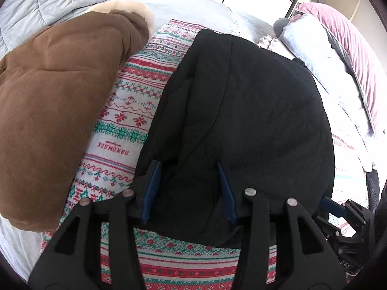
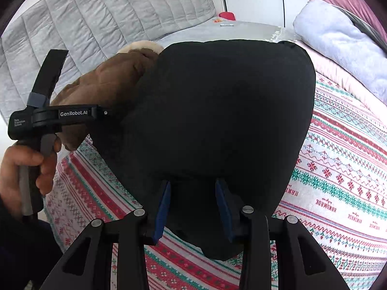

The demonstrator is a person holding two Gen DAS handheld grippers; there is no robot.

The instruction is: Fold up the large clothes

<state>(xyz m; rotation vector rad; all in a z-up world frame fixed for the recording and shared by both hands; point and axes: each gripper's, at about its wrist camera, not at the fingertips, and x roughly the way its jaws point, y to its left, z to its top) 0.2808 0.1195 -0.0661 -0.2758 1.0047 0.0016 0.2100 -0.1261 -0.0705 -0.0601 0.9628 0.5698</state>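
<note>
A big black garment (image 1: 241, 96) lies bunched on a red, green and white patterned blanket (image 1: 135, 91). My left gripper (image 1: 188, 164) is shut on a thick fold at its near edge, and black cloth fills the gap between the blue pads. In the right wrist view the same black garment (image 2: 229, 108) rises as a mound. My right gripper (image 2: 192, 182) is shut on its near hem, with a flap hanging below the pads. A hand (image 2: 24, 164) at the left holds the handle of the left gripper.
A brown coat (image 1: 53, 96) with a pale fur trim lies left of the black garment, partly behind it (image 2: 108, 79). A grey quilted cover (image 2: 108, 12) is at the back. A pale blue blanket (image 2: 338, 36) and a pink pillow (image 1: 358, 55) lie at the right.
</note>
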